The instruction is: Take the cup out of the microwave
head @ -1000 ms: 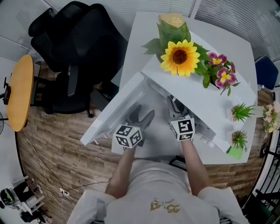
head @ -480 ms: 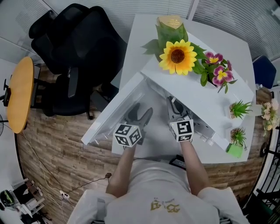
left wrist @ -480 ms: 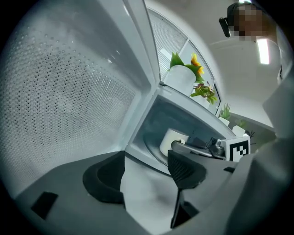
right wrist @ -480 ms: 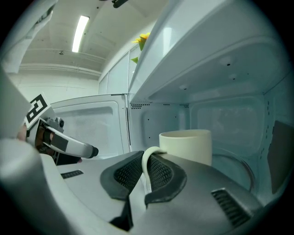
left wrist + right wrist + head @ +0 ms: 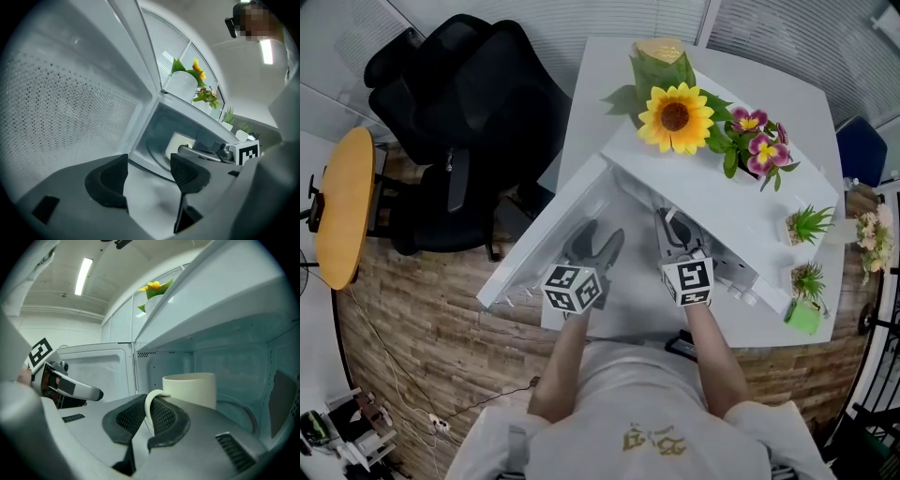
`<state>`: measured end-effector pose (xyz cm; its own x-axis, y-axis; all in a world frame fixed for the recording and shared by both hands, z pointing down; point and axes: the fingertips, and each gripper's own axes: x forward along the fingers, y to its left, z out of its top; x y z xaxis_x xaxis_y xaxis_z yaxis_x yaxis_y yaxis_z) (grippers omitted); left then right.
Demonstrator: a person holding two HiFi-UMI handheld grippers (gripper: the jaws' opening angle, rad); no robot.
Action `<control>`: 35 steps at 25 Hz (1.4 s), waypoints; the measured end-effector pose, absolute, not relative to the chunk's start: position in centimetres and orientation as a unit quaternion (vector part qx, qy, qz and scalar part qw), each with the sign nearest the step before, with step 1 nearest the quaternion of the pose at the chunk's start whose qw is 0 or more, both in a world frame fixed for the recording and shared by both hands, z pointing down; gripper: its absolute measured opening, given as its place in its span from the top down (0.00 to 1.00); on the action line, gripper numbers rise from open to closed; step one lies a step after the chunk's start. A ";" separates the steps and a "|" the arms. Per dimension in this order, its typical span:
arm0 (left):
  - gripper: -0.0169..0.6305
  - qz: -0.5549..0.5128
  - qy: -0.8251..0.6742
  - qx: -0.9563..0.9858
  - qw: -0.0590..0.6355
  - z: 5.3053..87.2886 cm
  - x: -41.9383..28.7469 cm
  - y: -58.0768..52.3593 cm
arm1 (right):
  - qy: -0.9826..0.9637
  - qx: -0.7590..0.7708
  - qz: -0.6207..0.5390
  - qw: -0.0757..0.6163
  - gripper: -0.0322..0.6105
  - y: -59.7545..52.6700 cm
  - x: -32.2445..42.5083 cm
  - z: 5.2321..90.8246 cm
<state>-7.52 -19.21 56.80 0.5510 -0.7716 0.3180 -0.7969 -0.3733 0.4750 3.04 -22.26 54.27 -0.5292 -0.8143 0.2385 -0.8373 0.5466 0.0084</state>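
A cream cup (image 5: pixel 190 389) stands on the glass turntable inside the open white microwave (image 5: pixel 741 211). My right gripper (image 5: pixel 149 414) reaches into the oven mouth and is shut on the cup's curved handle (image 5: pixel 148 405), which is pinched between the ribbed pads. In the head view the right gripper (image 5: pixel 667 225) disappears under the microwave's top. My left gripper (image 5: pixel 150 171) hangs open in front of the oven, beside the swung-out door (image 5: pixel 548 248), with nothing between its jaws. From the left gripper view the cup (image 5: pixel 177 144) shows partly behind the right gripper.
A sunflower in a green pot (image 5: pixel 673 114), pink flowers (image 5: pixel 757 142) and small green plants (image 5: pixel 806 225) stand on the microwave's top. A black office chair (image 5: pixel 459 122) and a round wooden table (image 5: pixel 342 206) are to the left on the wood floor.
Both grippers stay in place, the right one still on the cup's handle. Only the head view has shifted slightly.
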 end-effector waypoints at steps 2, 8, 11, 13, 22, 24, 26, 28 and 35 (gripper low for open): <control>0.53 0.021 -0.474 0.829 0.295 56.6 -7.6 -19.2 | -0.874 0.472 0.053 0.104 0.90 -22.0 2.9 54.0; 0.53 0.020 -0.476 0.832 0.285 55.7 -7.8 -18.7 | -0.879 0.464 0.053 0.096 0.90 -20.7 2.4 53.5; 0.54 0.023 -0.476 0.834 0.278 55.3 -7.8 -18.4 | -0.881 0.461 0.053 0.096 0.90 -20.0 2.2 53.2; 0.53 0.024 -0.476 0.835 0.273 55.0 -7.7 -18.1 | -0.882 0.459 0.052 0.095 0.90 -19.5 2.1 53.0; 0.54 0.023 -0.481 0.838 0.258 53.4 -7.9 -16.9 | -0.885 0.455 0.045 0.086 0.90 -17.2 1.9 51.9; 0.54 0.021 -0.483 0.837 0.257 53.2 -8.0 -16.5 | -0.887 0.452 0.044 0.087 0.90 -16.6 1.8 51.8; 0.54 0.019 -0.485 0.836 0.257 53.0 -8.1 -16.2 | -0.889 0.447 0.042 0.088 0.90 -16.0 1.7 51.7; 0.55 0.019 -0.486 0.835 0.257 52.9 -8.1 -15.9 | -0.890 0.445 0.041 0.088 0.90 -15.5 1.7 51.6; 0.55 0.022 -0.486 0.836 0.254 52.7 -8.1 -14.9 | -0.897 0.432 0.040 0.084 0.90 -14.1 1.3 51.2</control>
